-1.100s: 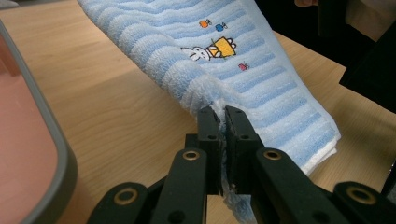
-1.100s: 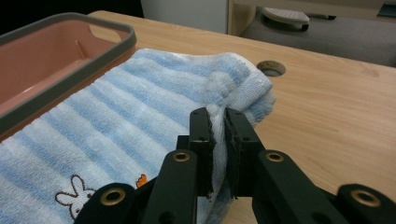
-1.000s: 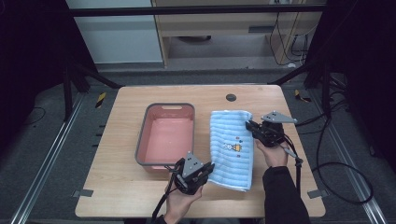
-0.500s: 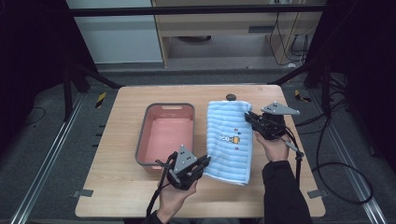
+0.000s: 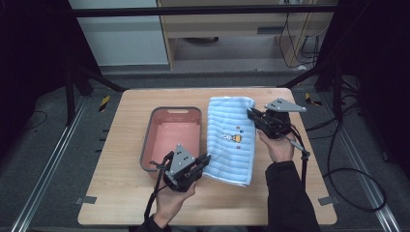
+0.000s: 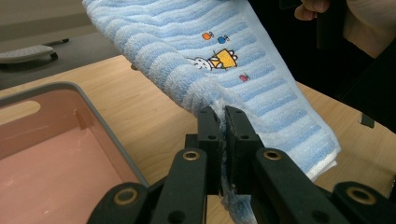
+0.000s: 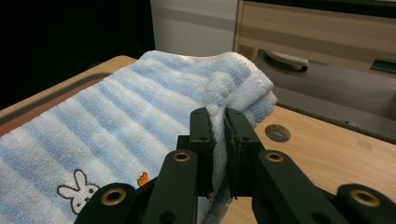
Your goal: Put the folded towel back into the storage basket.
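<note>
Pinching blue towel (image 5: 231,140) edges, left claw (image 5: 202,162) near, right claw (image 5: 253,116) far, wrists level.

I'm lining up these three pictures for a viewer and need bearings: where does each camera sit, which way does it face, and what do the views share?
High view: above the person's side, facing forward and down on the table; both forearms, left gripper, right gripper.
Left gripper view: rides the left gripper, looking along its jaws, clamped on the towel; pink bin beside.
Right gripper view: rides the right gripper, jaws pinching the towel's edge.
Shared: the blue striped towel.
</note>
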A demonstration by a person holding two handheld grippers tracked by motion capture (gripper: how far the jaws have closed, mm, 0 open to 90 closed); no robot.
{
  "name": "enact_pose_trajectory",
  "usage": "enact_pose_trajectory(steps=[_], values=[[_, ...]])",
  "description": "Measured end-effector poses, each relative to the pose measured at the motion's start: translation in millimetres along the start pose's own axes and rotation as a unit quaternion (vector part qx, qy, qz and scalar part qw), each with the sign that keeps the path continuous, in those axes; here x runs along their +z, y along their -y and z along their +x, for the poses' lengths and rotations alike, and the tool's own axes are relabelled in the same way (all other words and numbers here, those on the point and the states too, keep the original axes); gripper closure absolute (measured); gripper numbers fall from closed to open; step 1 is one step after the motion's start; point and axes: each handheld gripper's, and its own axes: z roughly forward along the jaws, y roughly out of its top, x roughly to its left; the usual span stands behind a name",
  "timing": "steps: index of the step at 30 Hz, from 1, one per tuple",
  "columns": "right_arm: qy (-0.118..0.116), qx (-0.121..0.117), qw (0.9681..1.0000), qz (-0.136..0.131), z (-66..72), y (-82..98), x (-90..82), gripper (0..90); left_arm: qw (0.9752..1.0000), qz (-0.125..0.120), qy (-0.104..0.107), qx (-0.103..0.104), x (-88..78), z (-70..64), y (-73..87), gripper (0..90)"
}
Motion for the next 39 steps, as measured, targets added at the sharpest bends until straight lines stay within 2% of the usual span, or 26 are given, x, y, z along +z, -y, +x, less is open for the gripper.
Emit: enact_pose_trajectory(steps=[5, 8, 18, 39], values=[[-0.005, -0.004, 0.9999, -0.011, 6.5, -17.1, 2.5, 82.6, 0.9999, -0.008, -0.007, 0.002, -8.2, 7.2, -5.5, 85.6], [-0.008, -0.006, 0.9999, -0.012, 9.2, -21.4, 5.3, 82.6, 0.9999, -0.011, -0.009, 0.000, -11.2, 10.1, -6.6, 85.6], [-0.024, -0.014, 0.9995, -0.011, 28.5, -36.8, 27.9, 82.8, 0.9994, -0.021, -0.026, -0.010, -28.3, 31.0, -7.5, 85.5], [-0.050, -0.032, 0.9982, -0.011, 66.4, -61.6, 64.6, 82.8, 0.9963, -0.039, -0.066, -0.037, -59.7, 67.6, 3.8, 85.6]])
